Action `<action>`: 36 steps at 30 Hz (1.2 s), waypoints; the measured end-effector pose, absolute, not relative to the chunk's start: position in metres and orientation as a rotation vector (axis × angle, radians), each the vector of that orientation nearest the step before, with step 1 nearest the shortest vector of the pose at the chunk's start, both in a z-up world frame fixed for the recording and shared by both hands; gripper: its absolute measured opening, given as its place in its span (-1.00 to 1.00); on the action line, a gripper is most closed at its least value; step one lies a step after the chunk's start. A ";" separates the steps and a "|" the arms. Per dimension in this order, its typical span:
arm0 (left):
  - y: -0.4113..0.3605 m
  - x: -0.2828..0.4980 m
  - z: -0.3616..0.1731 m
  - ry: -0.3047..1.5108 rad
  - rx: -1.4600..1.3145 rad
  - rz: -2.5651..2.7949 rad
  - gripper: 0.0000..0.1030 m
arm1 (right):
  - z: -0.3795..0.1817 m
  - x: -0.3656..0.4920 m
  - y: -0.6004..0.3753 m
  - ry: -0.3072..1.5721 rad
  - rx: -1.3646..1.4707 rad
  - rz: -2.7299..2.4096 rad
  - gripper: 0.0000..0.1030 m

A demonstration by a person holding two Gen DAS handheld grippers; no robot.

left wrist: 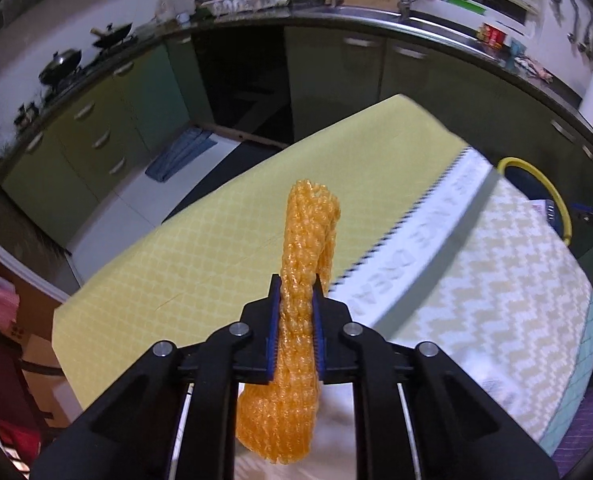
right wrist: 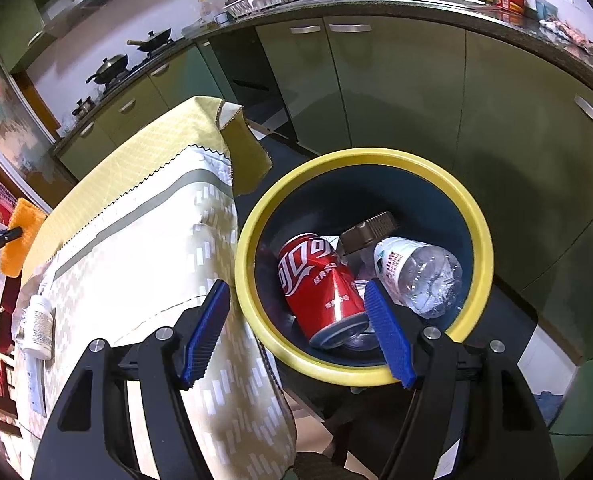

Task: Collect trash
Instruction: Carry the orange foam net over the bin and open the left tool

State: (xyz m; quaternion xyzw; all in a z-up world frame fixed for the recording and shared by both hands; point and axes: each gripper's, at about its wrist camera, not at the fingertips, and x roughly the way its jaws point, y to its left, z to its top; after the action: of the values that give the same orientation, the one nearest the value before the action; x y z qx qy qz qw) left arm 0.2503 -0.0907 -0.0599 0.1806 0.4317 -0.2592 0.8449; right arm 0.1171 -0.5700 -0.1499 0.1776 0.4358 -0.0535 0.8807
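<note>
- your left gripper (left wrist: 296, 300): jaws nearly closed, pinching one orange foam net sleeve (left wrist: 296, 320) about mid-length. one end sticks up past the fingertips, the other hangs below the pads. it's held above the table (left wrist: 176, 260), not touching it.
- same sleeve shows at the far left of the right wrist view (right wrist: 20, 240), clamped in the black tip, over the table's left edge.
- table: two cloths, one yellow diamond-pattern cloth (left wrist: 216, 220) on the far part and one white and yellow zigzag cloth (right wrist: 156, 248) on the near part, draping over the edge next to the bin.
- one white pill bottle (right wrist: 38, 330) lying on its side on the zigzag cloth, near the left edge, well apart from the bin.
- your right gripper (right wrist: 296, 332): jaws spread wide, holding nothing. left pad sits over the cloth edge, right pad over the bin's near rim.
- one trash bin (right wrist: 482, 240), yellow rim, dark blue inside, just beside the table's right side.
- in the bin, counted: one red soda can (right wrist: 320, 280) lying tilted, one brown ridged plastic tray (right wrist: 370, 228) behind it, one clear plastic bottle (right wrist: 420, 272) on its side at right. can't tell what lies under them.
</note>
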 end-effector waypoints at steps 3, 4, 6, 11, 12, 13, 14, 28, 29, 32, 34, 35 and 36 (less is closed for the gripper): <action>-0.117 0.227 -0.042 0.891 0.382 -0.599 -0.75 | -0.149 0.109 -0.580 0.897 0.383 -0.123 0.35; -0.132 0.218 -0.035 0.883 0.382 -0.629 -0.75 | -0.149 0.106 -0.583 0.894 0.387 -0.127 0.35; -0.156 0.204 -0.026 0.875 0.384 -0.678 -0.75 | -0.149 0.097 -0.593 0.887 0.399 -0.142 0.35; -0.240 0.170 -0.018 0.880 0.414 -0.824 -0.74 | -0.147 0.070 -0.620 0.865 0.425 -0.186 0.35; -0.261 0.165 -0.020 0.893 0.413 -0.862 -0.74 | -0.146 0.063 -0.627 0.858 0.430 -0.200 0.35; -0.280 0.162 -0.023 0.906 0.415 -0.889 -0.74 | -0.146 0.058 -0.631 0.852 0.434 -0.210 0.35; -0.295 0.159 -0.026 0.914 0.418 -0.908 -0.74 | -0.145 0.052 -0.637 0.844 0.440 -0.221 0.35; -0.510 0.157 -0.112 1.049 0.522 -0.976 -0.61 | -0.154 -0.013 -0.691 0.795 0.539 -0.271 0.35; -0.519 0.160 -0.116 1.047 0.526 -0.958 -0.50 | -0.156 -0.015 -0.693 0.794 0.546 -0.271 0.35; -0.540 0.168 -0.128 1.051 0.520 -0.930 -0.17 | -0.160 -0.014 -0.697 0.798 0.562 -0.269 0.35; -0.548 0.172 -0.131 1.060 0.504 -0.928 -0.03 | -0.162 -0.013 -0.698 0.802 0.566 -0.262 0.35; -0.547 0.173 -0.129 1.064 0.483 -0.934 0.11 | -0.163 -0.013 -0.697 0.802 0.568 -0.257 0.36; -0.545 0.172 -0.127 1.059 0.474 -0.933 0.17 | -0.163 -0.012 -0.696 0.804 0.567 -0.250 0.36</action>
State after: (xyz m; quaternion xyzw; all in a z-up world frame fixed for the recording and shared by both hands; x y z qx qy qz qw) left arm 0.1725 -0.5452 -0.1267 0.2157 0.4818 -0.4248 0.7354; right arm -0.0122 -0.6960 -0.1632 0.2714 0.3848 -0.1198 0.8740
